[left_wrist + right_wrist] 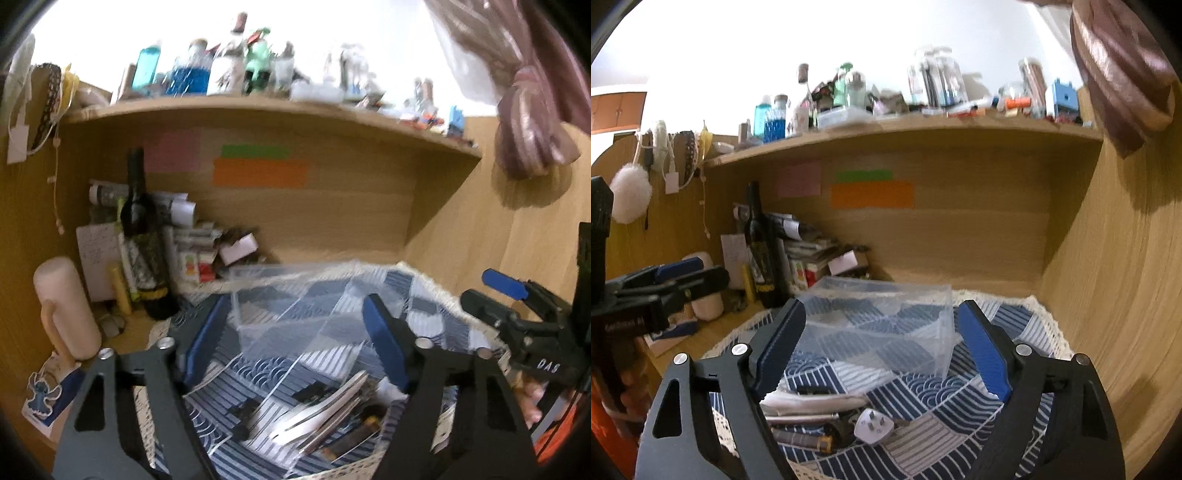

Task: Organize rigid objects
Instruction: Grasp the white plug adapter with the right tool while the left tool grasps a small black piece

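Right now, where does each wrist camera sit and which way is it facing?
Left wrist: on the left tongs, looking down-forward over the clear plastic organizer box toward the desk shelf; the right tongs show at right.
Right wrist: on the right tongs, facing the same box; the left tongs show at left.
Shared: the box, the patterned blue cloth, the dark wine bottle, the orange sticky note.

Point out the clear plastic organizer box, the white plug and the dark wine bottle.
clear plastic organizer box (886,317): right wrist view, on its front wall.
white plug (873,426): right wrist view, on the pinned face.
dark wine bottle (142,236): left wrist view, on the bottle's body.
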`<state>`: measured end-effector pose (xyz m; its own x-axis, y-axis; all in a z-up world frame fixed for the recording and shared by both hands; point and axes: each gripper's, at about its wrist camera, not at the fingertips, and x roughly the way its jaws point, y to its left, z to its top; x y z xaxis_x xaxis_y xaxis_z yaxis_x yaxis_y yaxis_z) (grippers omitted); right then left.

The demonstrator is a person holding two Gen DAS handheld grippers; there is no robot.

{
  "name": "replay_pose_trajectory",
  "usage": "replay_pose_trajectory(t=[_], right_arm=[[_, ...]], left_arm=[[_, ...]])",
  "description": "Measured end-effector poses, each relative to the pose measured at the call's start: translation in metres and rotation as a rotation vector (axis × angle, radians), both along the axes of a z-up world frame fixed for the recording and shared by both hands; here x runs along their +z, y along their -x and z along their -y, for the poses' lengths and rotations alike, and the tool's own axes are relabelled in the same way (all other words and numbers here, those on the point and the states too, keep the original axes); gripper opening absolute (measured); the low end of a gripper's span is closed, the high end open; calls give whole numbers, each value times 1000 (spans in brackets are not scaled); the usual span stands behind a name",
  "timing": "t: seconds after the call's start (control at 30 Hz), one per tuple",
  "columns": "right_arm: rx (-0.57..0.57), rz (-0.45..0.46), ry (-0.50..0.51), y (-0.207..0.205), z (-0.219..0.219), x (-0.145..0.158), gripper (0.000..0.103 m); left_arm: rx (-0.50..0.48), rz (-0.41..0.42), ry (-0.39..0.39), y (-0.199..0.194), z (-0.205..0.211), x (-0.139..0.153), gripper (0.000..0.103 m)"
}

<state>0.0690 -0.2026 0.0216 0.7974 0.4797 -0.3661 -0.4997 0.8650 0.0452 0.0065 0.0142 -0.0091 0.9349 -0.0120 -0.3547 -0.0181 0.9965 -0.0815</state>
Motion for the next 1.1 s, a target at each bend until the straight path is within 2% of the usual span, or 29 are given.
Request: replay_pose_trajectory(t=[0.13,0.37,0.47,0.63,0.9,0.93,0.97,1.03,1.1], right_arm=[[10,-77,42,-10,-4,-22,70],[44,-228,99,-21,-13,-64,66],[45,-293,106,-25,-13,-81,66],[43,-369,126,-30,-14,-104,66],[48,-418,112,-41,-21,-116,65],[50,-420,109,-43,-21,-116,63],[53,-423,105,-44,-22,-116,58],[51,-440,125,-47,-25,-118,48],[39,-458,136,-49,-23,-122,47]], left_arm=[[21,-102,2,-9,-16,-26,57],[46,-268,20,-18,-36,-79,49],[43,-333,28,-20,-39,-101,42],[39,-420,48,-26,-43,-131,42],[41,-434,44,-51,-45,-136,42],[37,-442,48,-55,-45,-138,40],[36,-444,48,-57,-45,-141,30],[46,-434,25,-58,-43,-143,30],[46,-424,18,-56,-41,-142,30]])
